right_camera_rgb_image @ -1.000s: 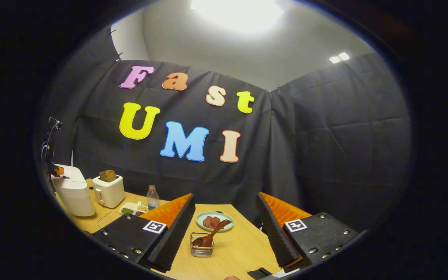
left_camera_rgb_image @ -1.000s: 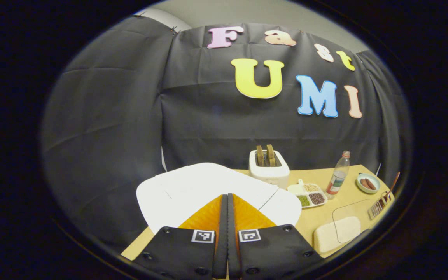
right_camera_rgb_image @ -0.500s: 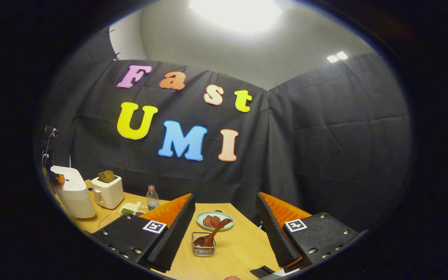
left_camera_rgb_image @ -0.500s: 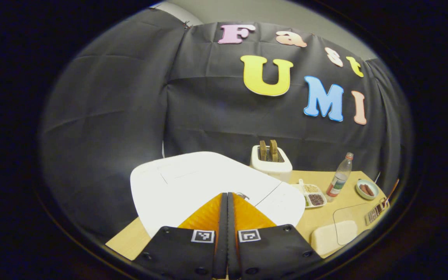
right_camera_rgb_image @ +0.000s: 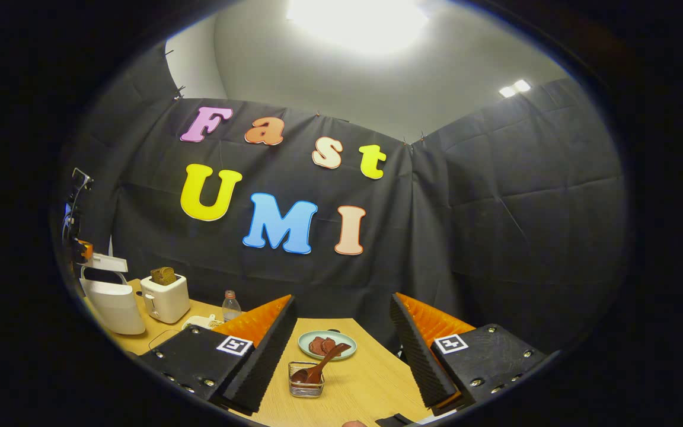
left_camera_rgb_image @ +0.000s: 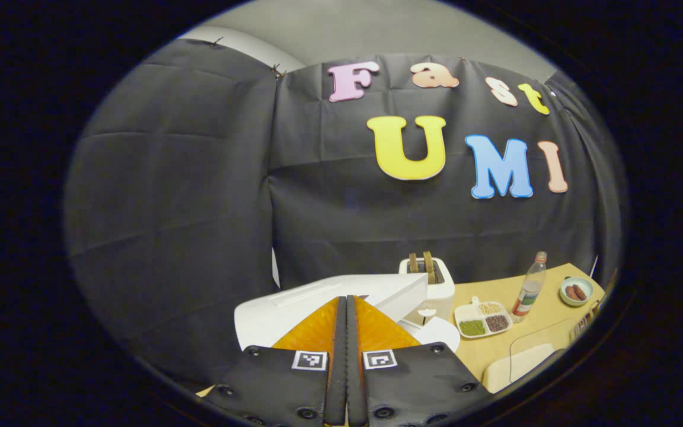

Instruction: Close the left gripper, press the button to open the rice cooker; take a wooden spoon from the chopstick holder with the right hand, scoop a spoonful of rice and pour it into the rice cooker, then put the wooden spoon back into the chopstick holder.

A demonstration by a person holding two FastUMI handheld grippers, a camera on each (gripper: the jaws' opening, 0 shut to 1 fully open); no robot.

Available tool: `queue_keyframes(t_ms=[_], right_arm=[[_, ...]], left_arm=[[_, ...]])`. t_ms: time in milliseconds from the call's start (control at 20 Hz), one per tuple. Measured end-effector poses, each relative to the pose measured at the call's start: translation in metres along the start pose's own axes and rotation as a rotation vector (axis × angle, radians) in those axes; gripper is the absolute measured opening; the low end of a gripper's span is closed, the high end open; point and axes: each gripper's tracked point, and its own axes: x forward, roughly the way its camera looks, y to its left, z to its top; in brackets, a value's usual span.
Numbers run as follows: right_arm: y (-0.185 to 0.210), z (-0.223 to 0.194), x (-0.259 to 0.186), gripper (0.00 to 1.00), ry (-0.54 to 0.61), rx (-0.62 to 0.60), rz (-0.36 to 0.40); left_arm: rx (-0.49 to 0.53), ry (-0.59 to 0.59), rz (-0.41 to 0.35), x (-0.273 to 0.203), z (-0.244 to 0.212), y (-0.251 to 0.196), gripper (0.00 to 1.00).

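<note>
Rice cooker (left_camera_rgb_image: 341,296) lid sprung up under our left claw (left_camera_rgb_image: 346,302), fingers pressed together; wooden spoon (right_camera_rgb_image: 318,367) in chopstick holder (right_camera_rgb_image: 306,382) dead ahead between our right claw (right_camera_rgb_image: 341,350) wide fingers, handle leaning up-right toward plate (right_camera_rgb_image: 341,350); right nearer

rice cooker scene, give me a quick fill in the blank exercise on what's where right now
1. The lid of the rice cooker is ____.
2. The left gripper has its fingers ____.
3. The wooden spoon stands in the ____.
4. Bread slices stick up from the ____, behind the rice cooker.

Missing words: open; shut; chopstick holder; toaster
</note>
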Motion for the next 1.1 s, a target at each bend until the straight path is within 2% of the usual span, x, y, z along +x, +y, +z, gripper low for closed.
queue_keyframes(t_ms=[50, 200, 350, 550, 600, 700, 850, 900, 950, 1000, 1100], right_arm=[[-0.003, -0.002, 0.003, 0.96, -0.002, 0.004, 0.007], [-0.011, -0.004, 0.013, 0.96, -0.003, 0.007, 0.025], [-0.020, -0.007, 0.024, 0.96, -0.006, 0.020, 0.046], [-0.031, -0.015, 0.039, 0.96, 0.004, 0.037, 0.065], [-0.032, -0.017, 0.044, 0.96, 0.007, 0.042, 0.071], [-0.033, -0.024, 0.055, 0.96, 0.015, 0.051, 0.085], [-0.036, -0.034, 0.070, 0.96, 0.029, 0.082, 0.105], [-0.036, -0.039, 0.076, 0.96, 0.036, 0.096, 0.109], [-0.036, -0.045, 0.083, 0.96, 0.045, 0.107, 0.112], [-0.036, -0.050, 0.090, 0.96, 0.056, 0.117, 0.117], [-0.033, -0.066, 0.104, 0.96, 0.093, 0.140, 0.129]], left_arm=[[-0.008, -0.017, 0.001, -0.003, 0.013, 0.001, 0.08], [-0.017, -0.072, 0.029, -0.015, 0.045, 0.006, 0.09], [0.002, -0.160, 0.041, -0.050, 0.086, 0.000, 0.09], [-0.002, -0.245, -0.005, -0.097, 0.120, -0.031, 0.09], [-0.013, -0.262, -0.009, -0.111, 0.125, -0.036, 0.14], [-0.023, -0.292, -0.015, -0.133, 0.136, -0.049, 0.52], [0.014, -0.322, -0.044, -0.163, 0.138, -0.076, 0.92], [0.035, -0.332, -0.050, -0.173, 0.139, -0.084, 0.94], [0.047, -0.341, -0.061, -0.182, 0.136, -0.094, 0.90], [0.053, -0.345, -0.074, -0.190, 0.136, -0.104, 0.96], [0.039, -0.338, -0.091, -0.202, 0.130, -0.115, 0.97]])
